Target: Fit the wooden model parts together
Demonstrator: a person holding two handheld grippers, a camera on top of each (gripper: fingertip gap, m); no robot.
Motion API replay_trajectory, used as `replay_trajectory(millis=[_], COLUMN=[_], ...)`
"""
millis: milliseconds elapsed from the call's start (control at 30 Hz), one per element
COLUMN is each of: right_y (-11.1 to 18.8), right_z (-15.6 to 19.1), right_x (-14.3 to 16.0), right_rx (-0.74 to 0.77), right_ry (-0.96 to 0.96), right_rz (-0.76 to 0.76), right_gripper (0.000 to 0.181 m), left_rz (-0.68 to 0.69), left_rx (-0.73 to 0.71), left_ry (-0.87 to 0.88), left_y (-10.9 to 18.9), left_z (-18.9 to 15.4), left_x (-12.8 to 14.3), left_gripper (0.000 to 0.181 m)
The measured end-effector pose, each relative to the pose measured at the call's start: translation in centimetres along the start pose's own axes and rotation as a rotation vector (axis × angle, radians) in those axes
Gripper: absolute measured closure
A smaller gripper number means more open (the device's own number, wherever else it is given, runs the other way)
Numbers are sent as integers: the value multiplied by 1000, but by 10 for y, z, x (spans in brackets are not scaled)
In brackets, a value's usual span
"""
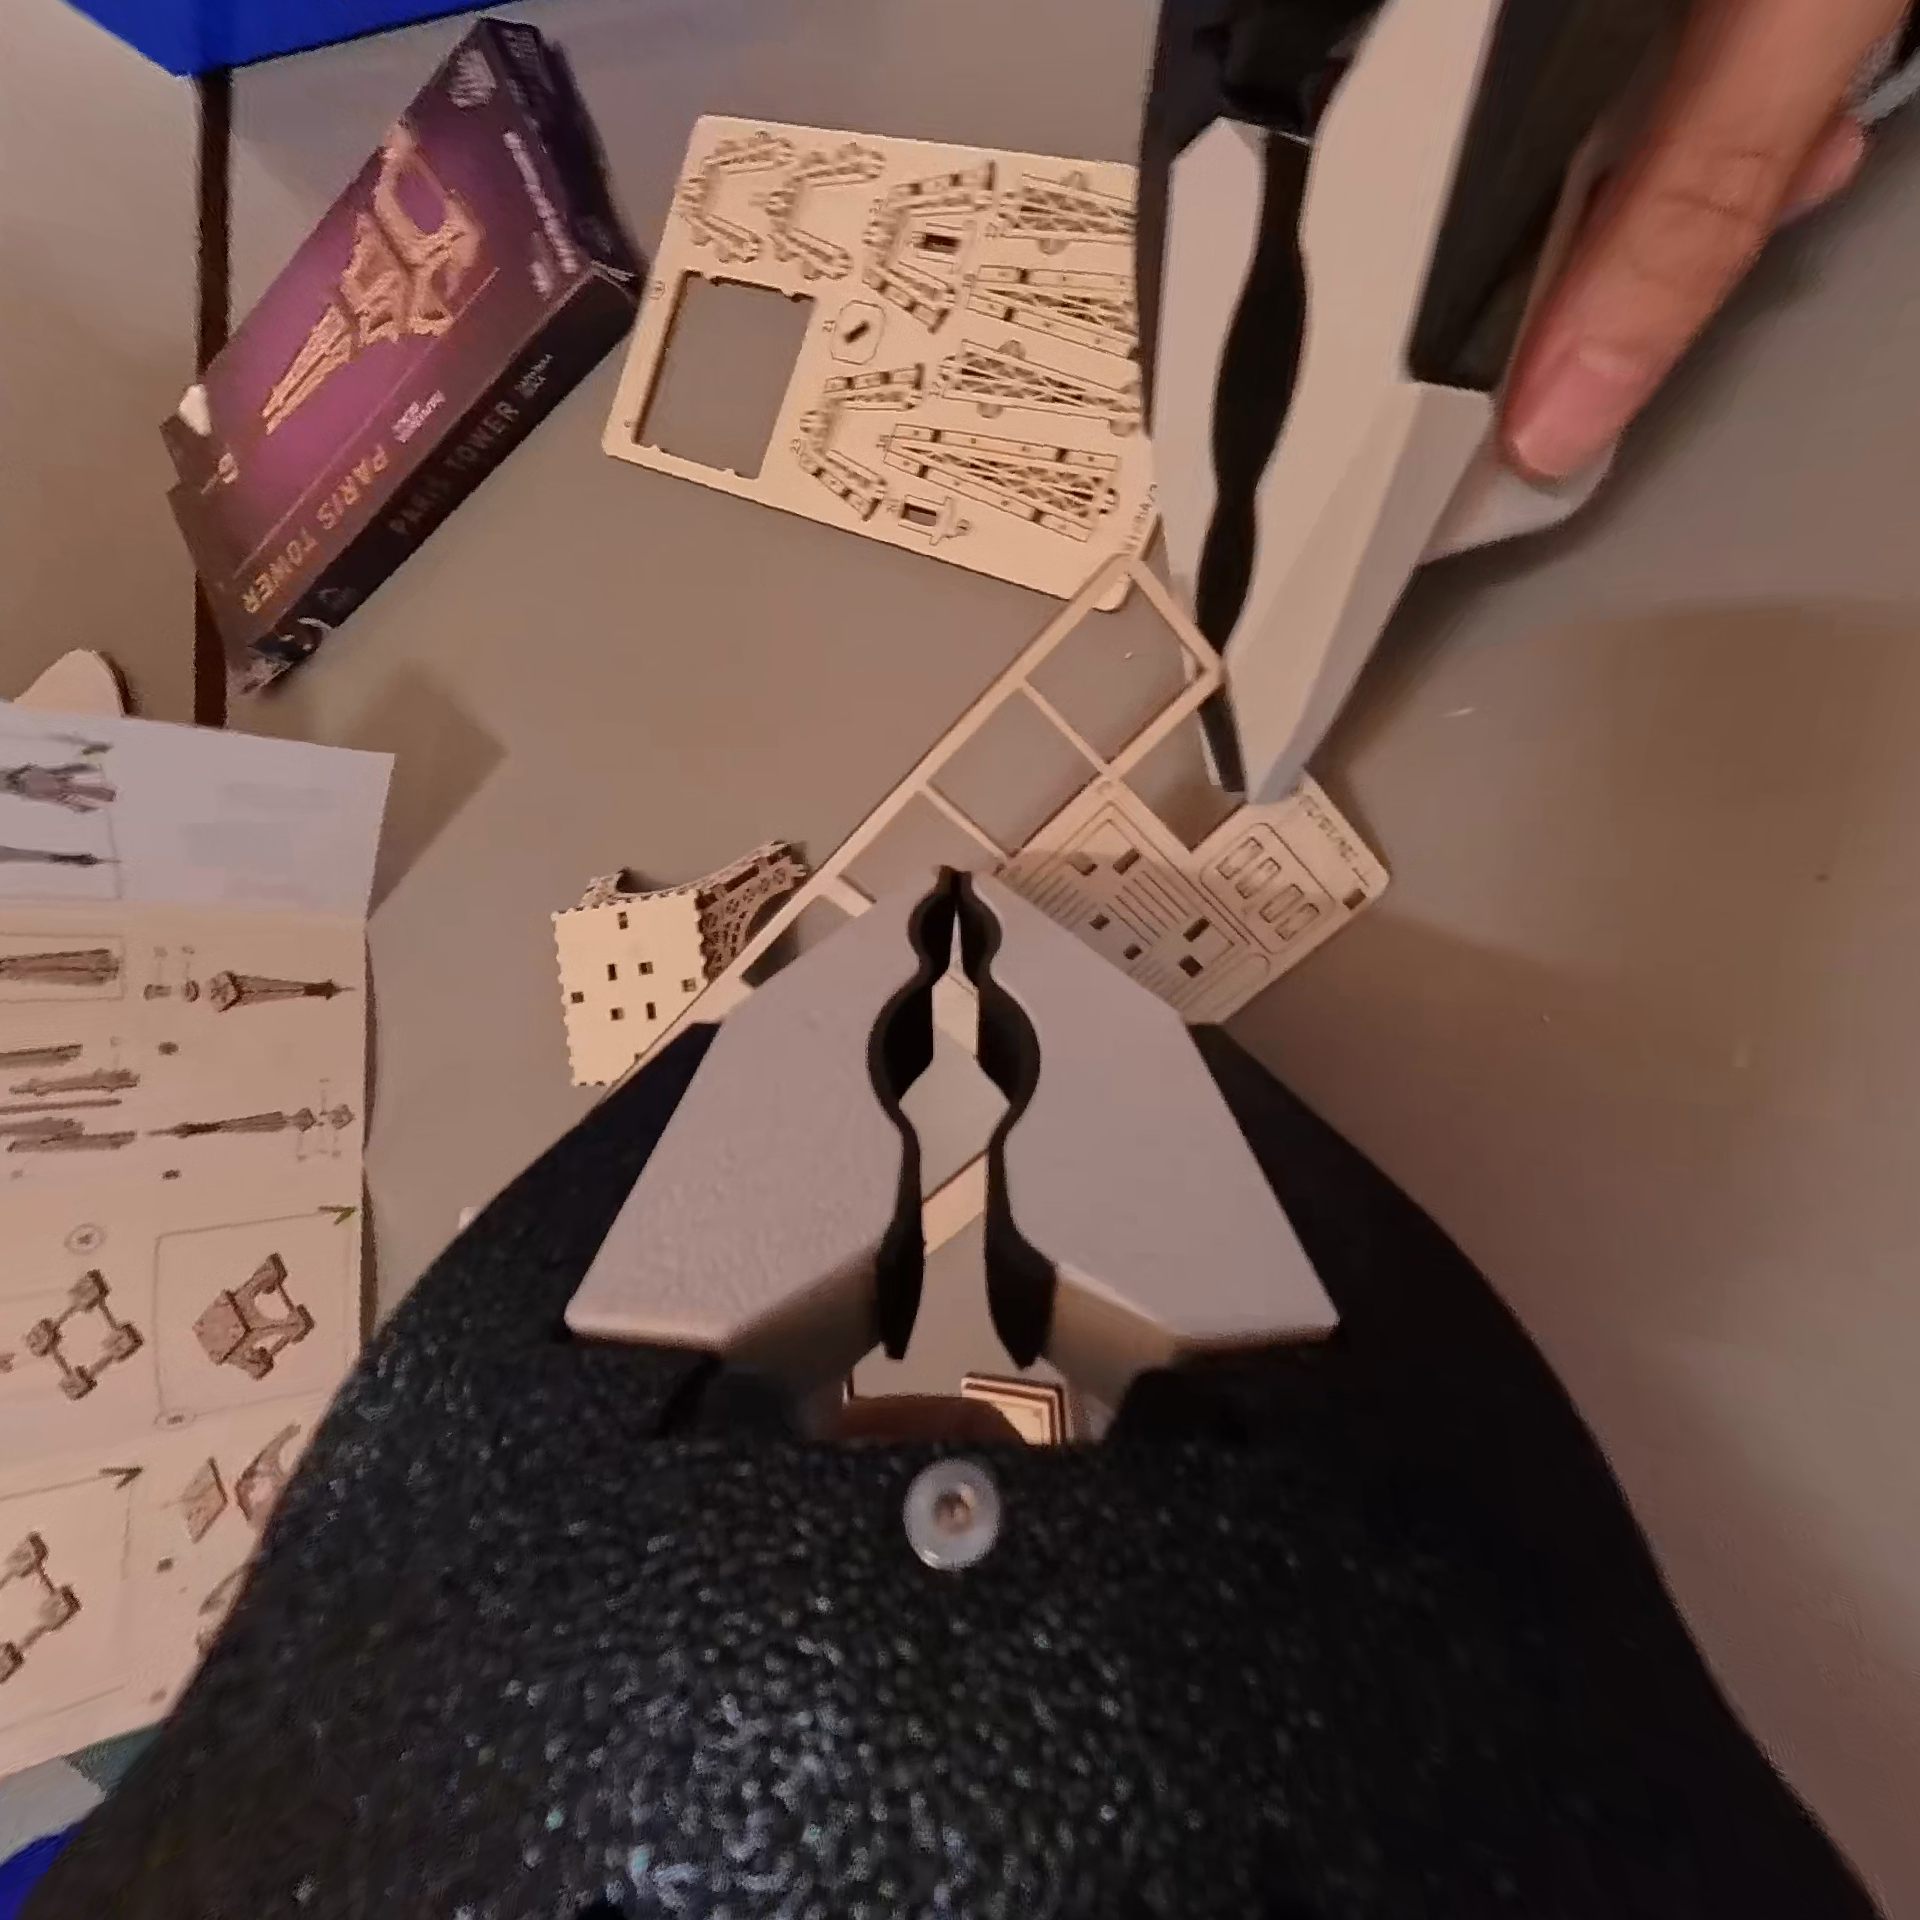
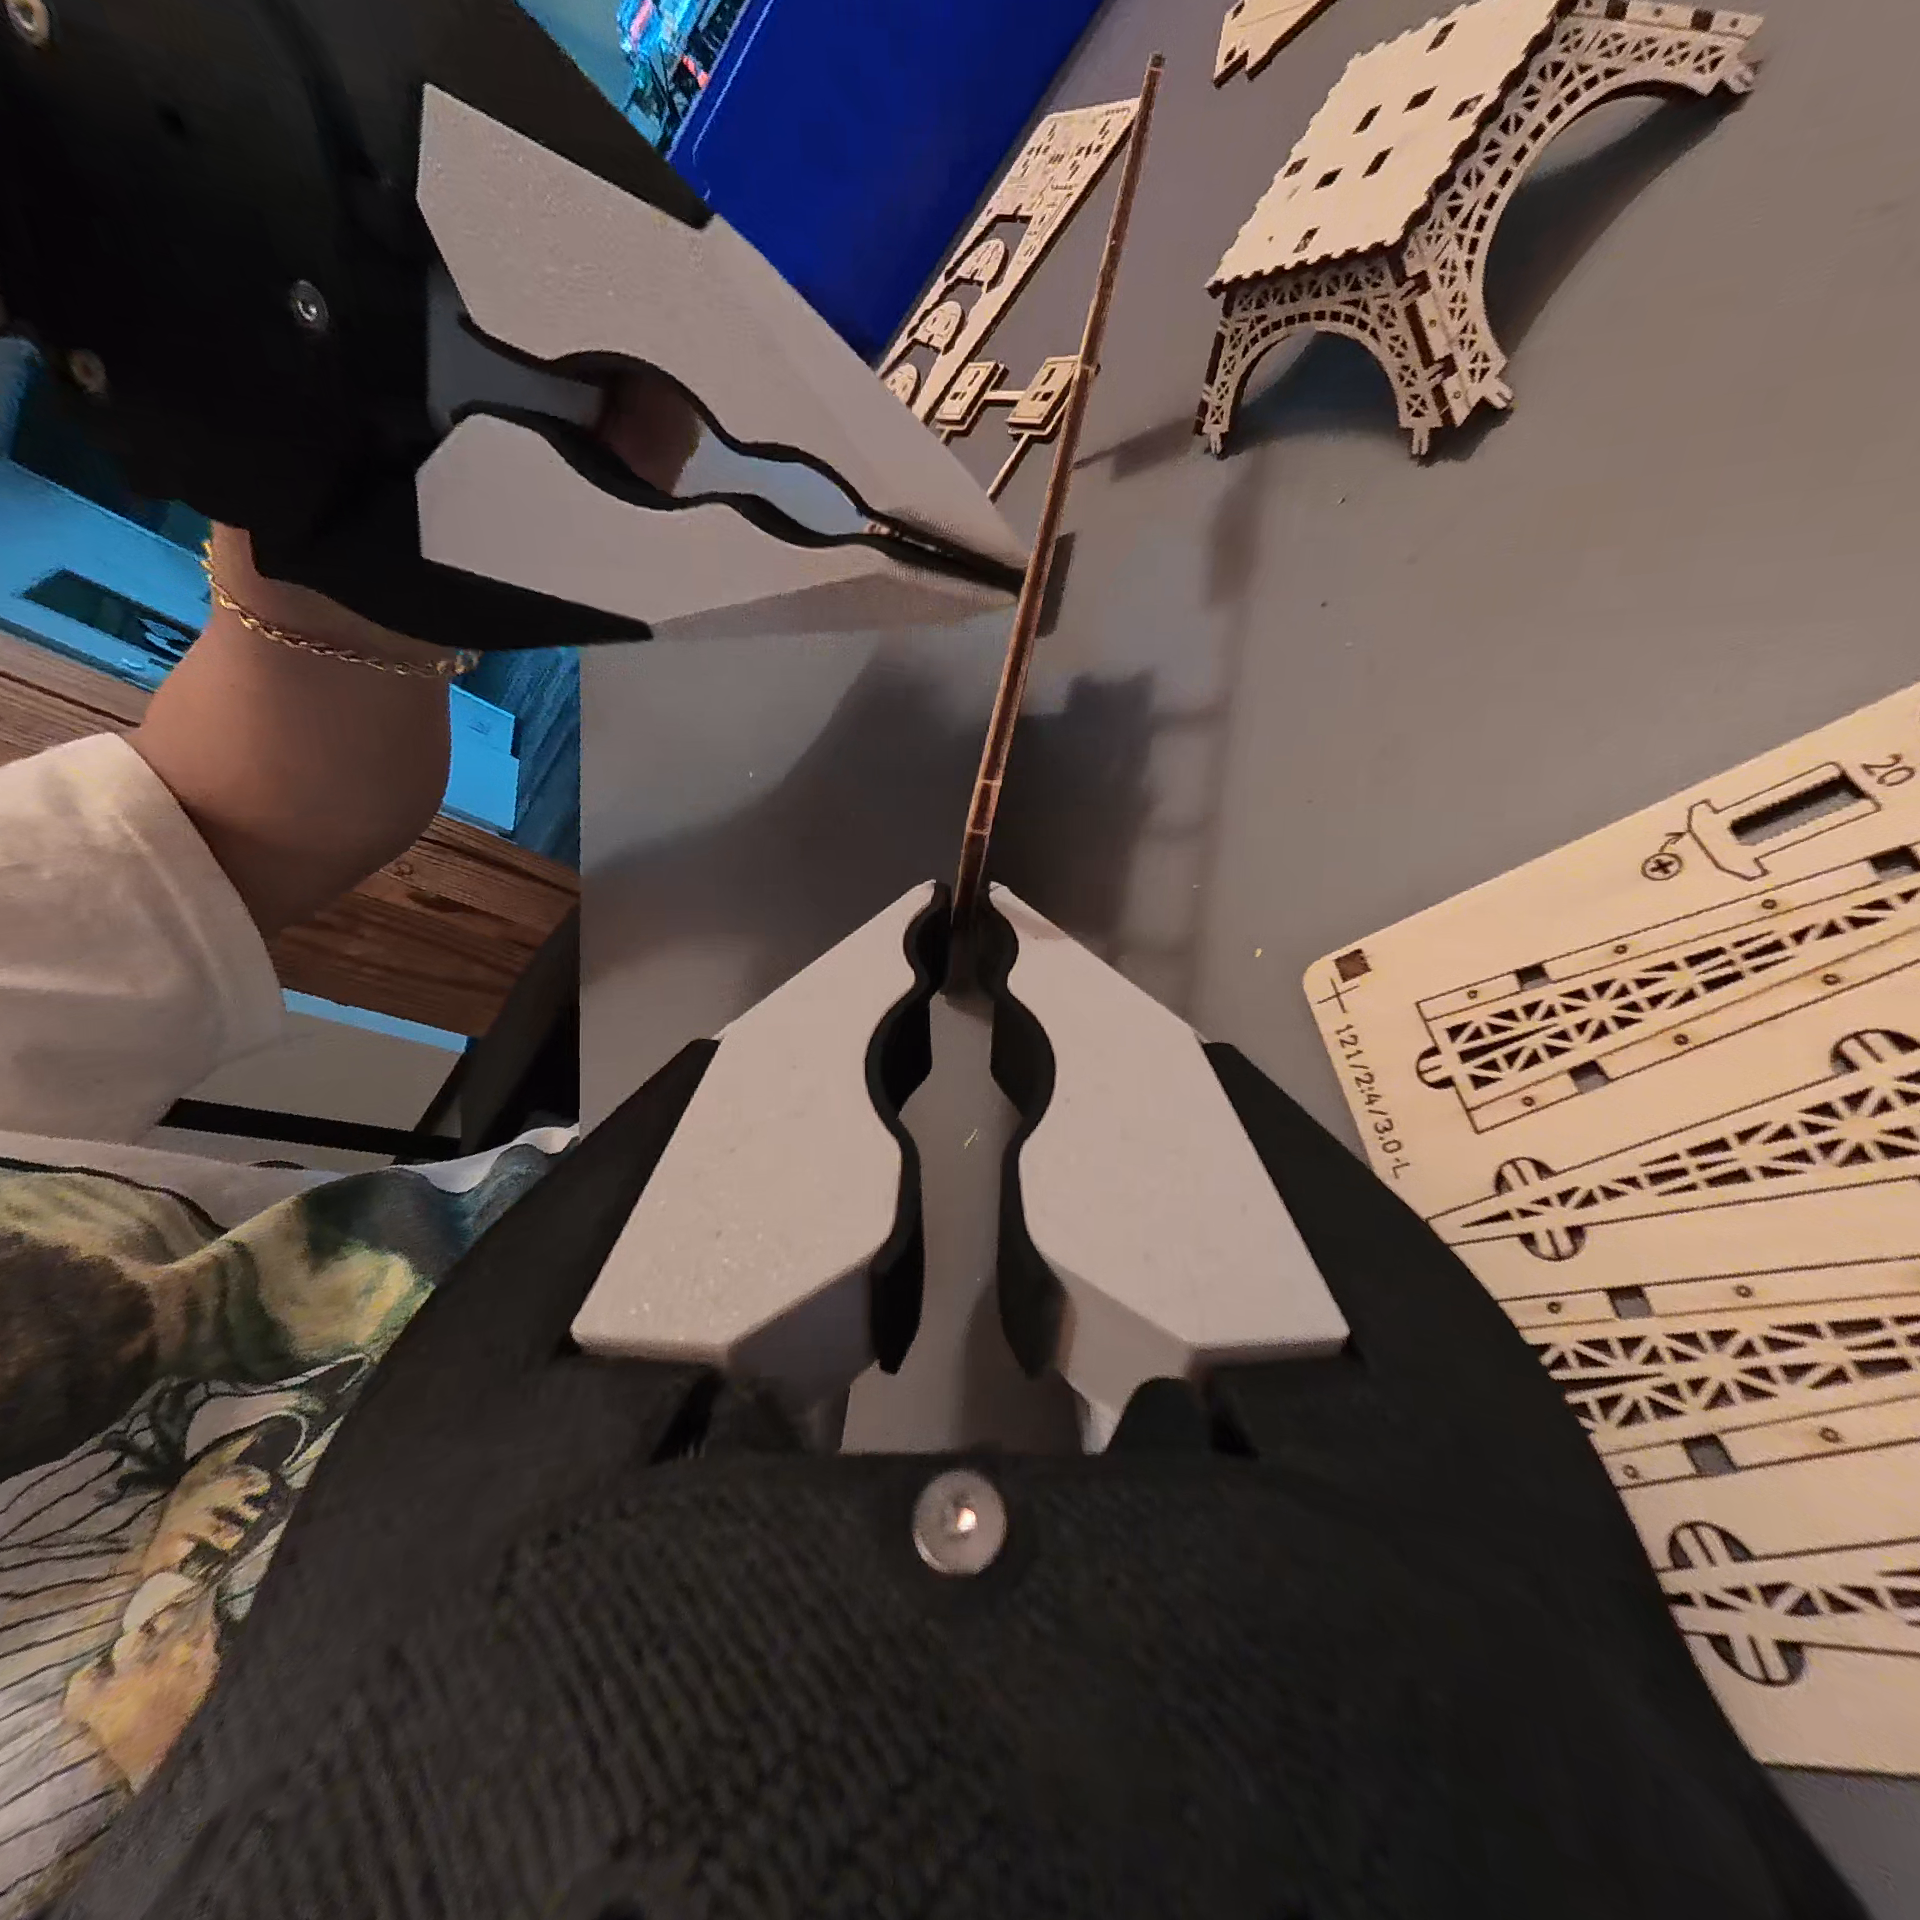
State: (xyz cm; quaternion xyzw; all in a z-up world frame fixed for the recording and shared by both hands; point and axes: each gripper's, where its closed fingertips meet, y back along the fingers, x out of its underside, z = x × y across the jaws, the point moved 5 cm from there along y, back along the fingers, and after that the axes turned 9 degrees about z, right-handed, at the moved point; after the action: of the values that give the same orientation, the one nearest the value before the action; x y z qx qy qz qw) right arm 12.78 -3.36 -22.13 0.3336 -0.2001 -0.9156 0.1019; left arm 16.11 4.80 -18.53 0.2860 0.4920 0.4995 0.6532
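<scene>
Gripping a thin wooden sheet (image 2: 1023,623) by its near edge, the right claw (image 2: 964,902) is pinched tight on it — the sheet stands on edge above the grey counter (image 2: 1455,675). The left claw (image 1: 954,883) has its tips pressed together on the same sheet's frame, lower down. Nearby on the counter sit the built tower base (image 2: 1382,229), an uncut parts sheet (image 1: 883,343), the purple box (image 1: 405,343) and a paper instruction sheet (image 1: 177,1091) — all apart from both claws.
</scene>
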Motion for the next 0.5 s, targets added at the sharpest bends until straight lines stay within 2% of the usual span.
replay_trajectory(millis=[67,133,200,267,400,500], right_y=[-1,-1,-2,-2,-5,-8], right_z=[1,2,4,5,11,17], right_x=[1,1,1,1,4,6], right_rx=[-13,-12,-21,-12,-31,-22], right_ry=[4,7,33,54,97,170], right_rz=[7,9,22,26,58,88], right_gripper=[171,181,181,181,181,181], left_rz=[-4,-26,-64,-69,-55,15], left_rx=[-22,39,115,107,94,107], left_ry=[33,-3,-74,-144,-340,-371], left_y=[0,1,5,9,16,12], left_z=[4,-3,-16,-21,-31,-32], left_x=[3,4,1,-2,-8,-7], left_gripper=[181,181,165,147,142,160])
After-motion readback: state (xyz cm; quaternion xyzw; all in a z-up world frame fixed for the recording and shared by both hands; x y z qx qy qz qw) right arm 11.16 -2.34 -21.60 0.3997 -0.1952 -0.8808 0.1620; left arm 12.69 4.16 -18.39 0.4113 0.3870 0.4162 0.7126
